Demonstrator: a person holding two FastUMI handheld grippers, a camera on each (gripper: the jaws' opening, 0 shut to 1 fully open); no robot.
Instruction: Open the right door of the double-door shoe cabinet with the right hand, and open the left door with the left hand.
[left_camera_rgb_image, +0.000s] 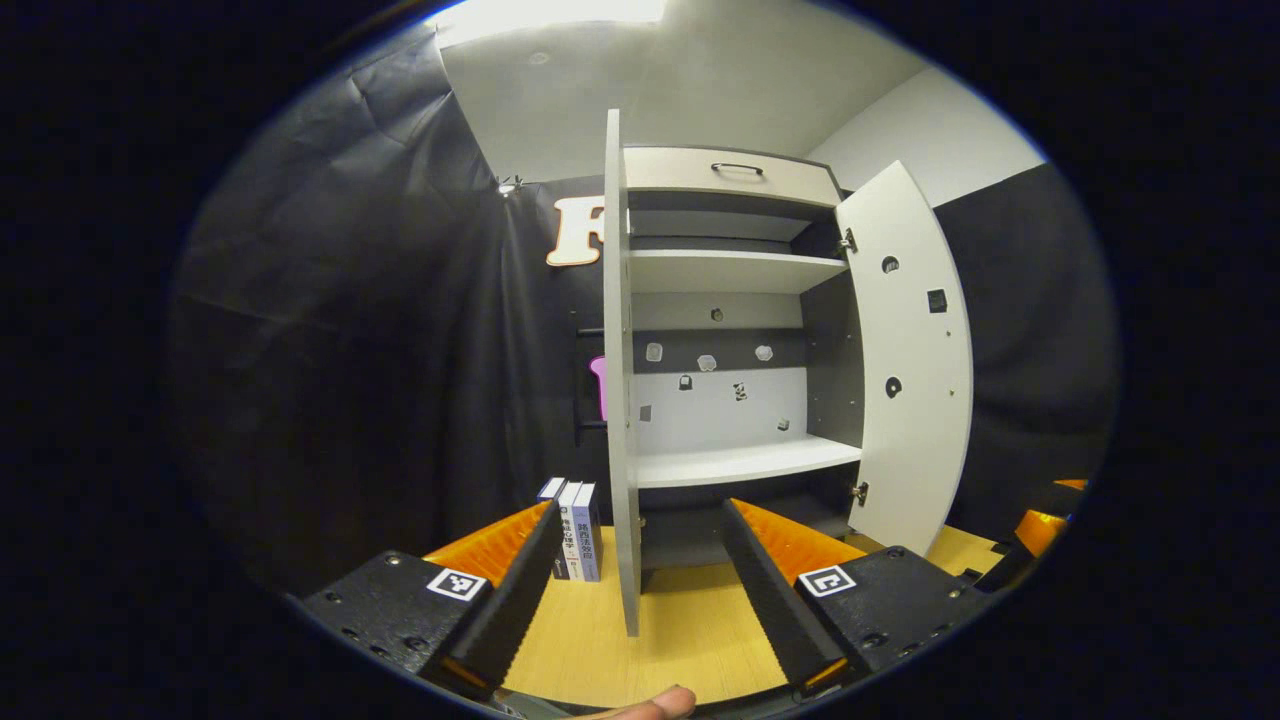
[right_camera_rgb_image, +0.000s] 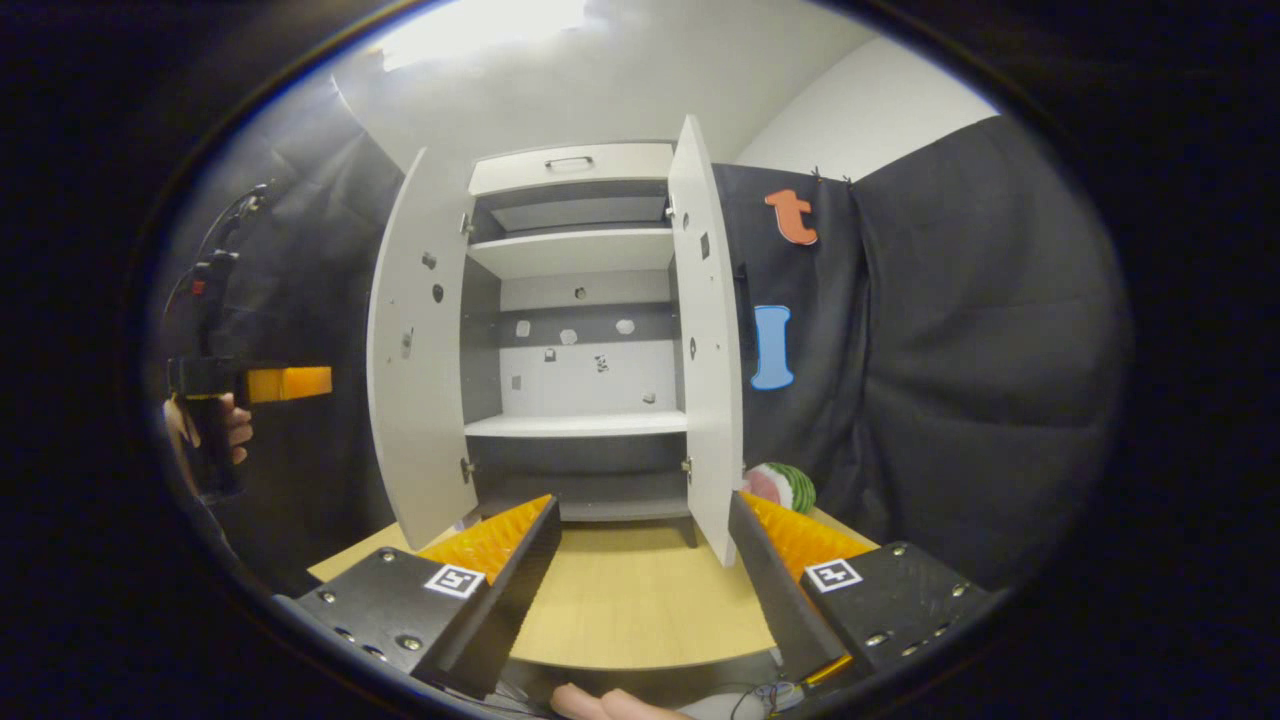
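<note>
On the light wooden tabletop (right_camera_rgb_image: 620, 600) stands the white double-door shoe cabinet (right_camera_rgb_image: 575, 300), its left door (right_camera_rgb_image: 415, 340) and right door (right_camera_rgb_image: 705, 330) both swung wide, its white shelves (right_camera_rgb_image: 575, 425) bare. Both the left gripper (left_camera_rgb_image: 635, 570) and right gripper (right_camera_rgb_image: 645, 570) are spread apart, gripping nothing, just before the doors.

Both doors stand wide open on the white shoe cabinet (right_camera_rgb_image: 575, 300): left door (right_camera_rgb_image: 415, 350) swung out leftward, right door (right_camera_rgb_image: 708, 340) edge-on, bare shelves showing, cabinet upright on the counter (right_camera_rgb_image: 620, 600).
</note>
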